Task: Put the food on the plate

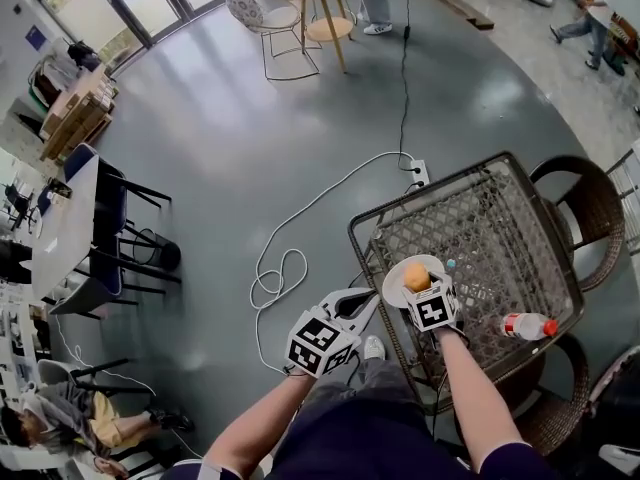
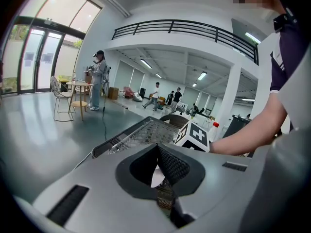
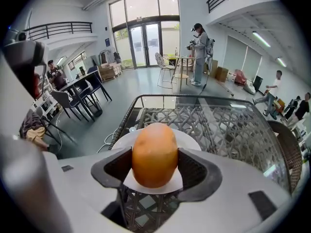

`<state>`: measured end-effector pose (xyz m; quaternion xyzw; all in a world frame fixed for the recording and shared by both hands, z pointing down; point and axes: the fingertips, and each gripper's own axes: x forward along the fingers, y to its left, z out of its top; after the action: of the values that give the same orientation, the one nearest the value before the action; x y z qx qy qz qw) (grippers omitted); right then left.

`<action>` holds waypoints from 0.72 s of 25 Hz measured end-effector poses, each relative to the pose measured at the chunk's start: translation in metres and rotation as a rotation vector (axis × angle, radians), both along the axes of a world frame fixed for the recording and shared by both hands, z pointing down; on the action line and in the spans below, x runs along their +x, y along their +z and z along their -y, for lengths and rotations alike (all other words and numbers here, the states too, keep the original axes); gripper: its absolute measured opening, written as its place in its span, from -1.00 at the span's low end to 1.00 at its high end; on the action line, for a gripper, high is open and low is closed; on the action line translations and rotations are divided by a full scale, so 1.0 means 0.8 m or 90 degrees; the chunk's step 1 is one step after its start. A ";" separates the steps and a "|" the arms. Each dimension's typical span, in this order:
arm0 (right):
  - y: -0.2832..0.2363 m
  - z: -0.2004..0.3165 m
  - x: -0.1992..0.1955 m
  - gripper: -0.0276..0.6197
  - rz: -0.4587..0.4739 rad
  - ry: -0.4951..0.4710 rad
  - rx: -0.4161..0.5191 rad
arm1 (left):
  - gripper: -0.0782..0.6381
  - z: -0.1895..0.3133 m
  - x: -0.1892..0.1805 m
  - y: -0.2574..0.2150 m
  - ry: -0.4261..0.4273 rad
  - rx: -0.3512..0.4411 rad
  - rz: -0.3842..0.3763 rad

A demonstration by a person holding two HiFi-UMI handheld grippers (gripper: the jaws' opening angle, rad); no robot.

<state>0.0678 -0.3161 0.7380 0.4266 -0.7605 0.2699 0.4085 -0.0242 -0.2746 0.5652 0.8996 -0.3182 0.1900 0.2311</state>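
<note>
On the glass-topped wicker table (image 1: 520, 218) sits the white plate (image 1: 393, 290); over it the orange-brown food (image 3: 154, 154) is pinched in the right gripper (image 1: 420, 294); the left gripper (image 2: 159, 173), jaws pressed together on nothing, hangs beside the table; let go too high, the rounded food could roll off the plate.

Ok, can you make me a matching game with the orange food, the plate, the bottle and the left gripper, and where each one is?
Things:
1. orange food
2. white plate
3. bottle
4. left gripper

Places:
A. lying on the table, apart from the plate
B. off the table, jaws together, holding nothing
C. clamped in the right gripper
D. on the table, just beneath the food

Pairs: 1-C, 2-D, 3-A, 4-B
</note>
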 end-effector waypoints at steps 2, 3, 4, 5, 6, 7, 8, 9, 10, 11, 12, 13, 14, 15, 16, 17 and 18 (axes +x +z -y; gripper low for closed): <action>0.000 0.003 -0.005 0.01 0.003 -0.014 0.002 | -0.76 0.002 0.000 -0.001 -0.001 0.000 0.000; 0.000 0.002 -0.007 0.01 0.005 -0.020 -0.002 | -0.76 0.003 0.000 0.000 -0.002 -0.002 0.001; 0.001 0.001 -0.009 0.01 0.006 -0.025 -0.007 | -0.76 0.004 0.000 0.000 -0.003 -0.003 0.003; 0.001 0.001 -0.009 0.01 0.005 -0.030 -0.010 | -0.76 0.005 0.001 0.000 -0.004 -0.004 0.004; 0.001 0.002 -0.009 0.01 0.004 -0.035 -0.010 | -0.76 0.006 0.003 0.000 -0.004 -0.004 0.005; 0.000 0.003 -0.008 0.01 0.002 -0.040 -0.009 | -0.76 0.007 0.004 -0.002 -0.004 -0.004 0.005; -0.001 0.003 -0.008 0.01 0.002 -0.042 -0.009 | -0.76 0.007 0.005 -0.003 -0.003 -0.004 0.006; -0.001 0.002 -0.008 0.01 0.005 -0.042 -0.010 | -0.76 0.008 0.004 -0.003 -0.004 -0.004 0.006; 0.000 0.001 -0.009 0.01 0.010 -0.042 -0.012 | -0.76 0.008 0.003 -0.003 -0.004 -0.004 0.006; 0.001 0.000 -0.011 0.02 0.017 -0.041 -0.012 | -0.76 0.008 0.002 -0.002 -0.005 -0.003 0.007; 0.001 0.000 -0.013 0.02 0.025 -0.039 -0.009 | -0.76 0.009 0.001 -0.002 -0.006 -0.002 0.007; 0.001 0.001 -0.013 0.02 0.031 -0.036 -0.003 | -0.76 0.010 0.000 -0.003 -0.006 0.000 0.007; 0.000 0.002 -0.013 0.02 0.035 -0.032 0.004 | -0.76 0.010 -0.001 -0.004 -0.005 0.002 0.006; -0.003 0.003 -0.012 0.07 0.038 -0.028 0.009 | -0.76 0.011 0.000 -0.005 -0.004 0.005 0.005; -0.007 0.004 -0.011 0.10 0.042 -0.023 0.013 | -0.76 0.012 0.000 -0.005 -0.002 0.008 0.005; -0.012 0.006 -0.009 0.13 0.047 -0.017 0.018 | -0.76 0.013 0.000 -0.006 0.001 0.010 0.004; -0.019 0.009 -0.007 0.14 0.052 -0.009 0.026 | -0.76 0.016 0.001 -0.007 0.003 0.013 0.002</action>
<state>0.0623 -0.3230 0.7231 0.4179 -0.7849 0.2685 0.3705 -0.0235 -0.2871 0.5594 0.9023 -0.3182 0.1888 0.2212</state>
